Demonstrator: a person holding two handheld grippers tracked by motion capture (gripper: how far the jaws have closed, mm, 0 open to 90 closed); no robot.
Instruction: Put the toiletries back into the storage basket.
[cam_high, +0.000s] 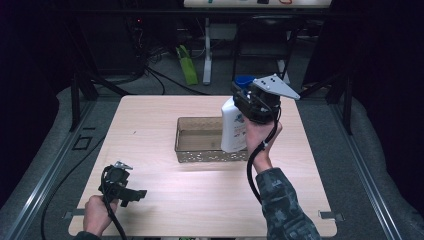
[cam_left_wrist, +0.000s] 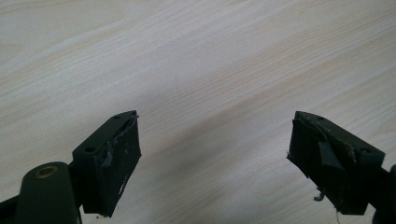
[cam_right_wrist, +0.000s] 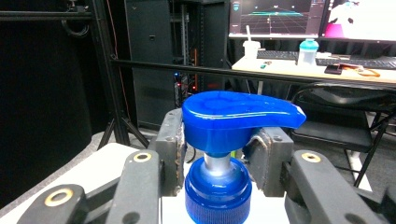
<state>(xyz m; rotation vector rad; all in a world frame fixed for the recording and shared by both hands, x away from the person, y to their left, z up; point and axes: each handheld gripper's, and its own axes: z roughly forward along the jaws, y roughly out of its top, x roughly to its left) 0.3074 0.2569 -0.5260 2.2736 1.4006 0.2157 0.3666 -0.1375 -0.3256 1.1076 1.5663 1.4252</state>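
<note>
Right gripper (cam_high: 248, 102) clamped on pump bottle (cam_high: 233, 127) neck, bottle seemingly above basket (cam_high: 200, 156), left gripper (cam_high: 131, 195) open, empty.

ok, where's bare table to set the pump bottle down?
Wide bare wood between the metal mesh basket and the left gripper, plus the strip left of the basket. Crowded at the basket's right end, where the right gripper holds the blue-capped white pump bottle.

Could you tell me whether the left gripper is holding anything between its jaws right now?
No. In the left gripper view, the left gripper has its jaws spread wide apart with only the bare wooden table showing between them.
</note>
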